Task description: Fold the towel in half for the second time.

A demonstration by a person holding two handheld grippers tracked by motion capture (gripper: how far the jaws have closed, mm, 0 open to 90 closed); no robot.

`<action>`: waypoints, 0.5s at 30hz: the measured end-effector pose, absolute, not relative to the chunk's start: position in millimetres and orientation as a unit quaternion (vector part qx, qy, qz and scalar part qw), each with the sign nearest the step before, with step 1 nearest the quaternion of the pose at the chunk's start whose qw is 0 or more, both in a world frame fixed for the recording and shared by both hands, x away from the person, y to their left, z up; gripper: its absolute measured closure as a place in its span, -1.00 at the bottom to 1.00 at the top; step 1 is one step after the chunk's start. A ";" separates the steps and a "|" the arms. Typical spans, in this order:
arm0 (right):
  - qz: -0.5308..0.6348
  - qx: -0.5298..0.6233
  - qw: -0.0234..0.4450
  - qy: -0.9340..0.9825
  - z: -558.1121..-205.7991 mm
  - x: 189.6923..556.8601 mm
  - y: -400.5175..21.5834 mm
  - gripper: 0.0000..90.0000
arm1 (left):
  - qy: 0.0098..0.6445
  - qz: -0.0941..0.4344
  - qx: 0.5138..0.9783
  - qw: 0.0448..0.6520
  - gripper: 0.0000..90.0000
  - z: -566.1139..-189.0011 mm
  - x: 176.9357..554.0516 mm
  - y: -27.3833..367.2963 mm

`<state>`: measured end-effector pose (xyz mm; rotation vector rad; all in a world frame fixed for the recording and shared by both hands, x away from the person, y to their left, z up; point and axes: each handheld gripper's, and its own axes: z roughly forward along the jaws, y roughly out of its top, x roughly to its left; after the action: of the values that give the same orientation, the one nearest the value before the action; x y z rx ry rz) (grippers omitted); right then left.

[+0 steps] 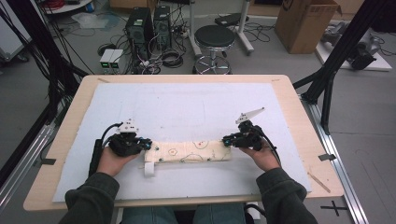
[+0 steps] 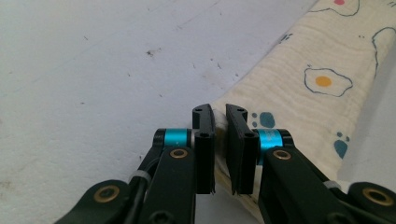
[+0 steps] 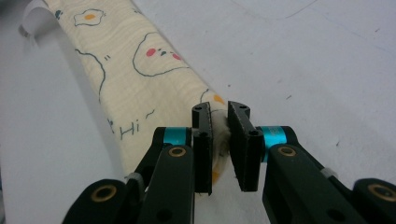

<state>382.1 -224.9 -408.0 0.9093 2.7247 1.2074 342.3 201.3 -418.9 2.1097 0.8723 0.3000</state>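
Observation:
A cream cloth [image 1: 191,152] printed with fried eggs and small faces lies folded into a long strip on the white mat [image 1: 187,102], stretched left to right between my hands. My left gripper [image 1: 148,143] is shut on the strip's left end; in the left gripper view the jaws pinch the cloth's [image 2: 299,79] corner edge at the gripper's [image 2: 220,122] tips. My right gripper [image 1: 226,140] is shut on the right end; in the right gripper view the cloth [image 3: 130,70] bunches between the gripper's [image 3: 220,122] jaws. A white tag [image 1: 149,169] hangs off the left end.
The mat covers most of a wooden table [image 1: 299,140]. Beyond the far edge stand a black stool [image 1: 214,39], computer towers [image 1: 147,25] with cables, and a cardboard box [image 1: 306,23]. Black frame posts [image 1: 345,42] flank the table.

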 end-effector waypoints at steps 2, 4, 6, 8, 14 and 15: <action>0.385 0.294 0.014 0.875 -406.3 383.8 -223.9 0.78 | 0.350 0.124 0.833 0.411 0.82 -417.1 344.7 201.8; 0.385 0.293 0.017 0.875 -405.1 386.1 -223.0 0.78 | 0.348 0.127 0.835 0.407 0.82 -413.8 347.5 202.1; 0.383 0.294 0.020 0.875 -403.0 388.8 -222.2 0.78 | 0.348 0.131 0.834 0.408 0.82 -410.5 350.6 202.1; 0.383 0.295 0.023 0.875 -401.9 391.1 -221.9 0.78 | 0.354 0.133 0.829 0.412 0.82 -408.1 353.8 202.7; 0.383 0.299 0.027 0.873 -397.3 402.1 -221.7 0.78 | 0.366 0.136 0.820 0.419 0.82 -407.9 362.8 205.4; 0.383 0.306 0.025 0.871 -396.2 404.0 -221.1 0.78 | 0.370 0.137 0.818 0.418 0.82 -409.1 364.8 206.0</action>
<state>404.0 -221.1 -396.2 0.9452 2.6931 1.1856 364.8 206.0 -409.1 2.0522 0.9286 0.3440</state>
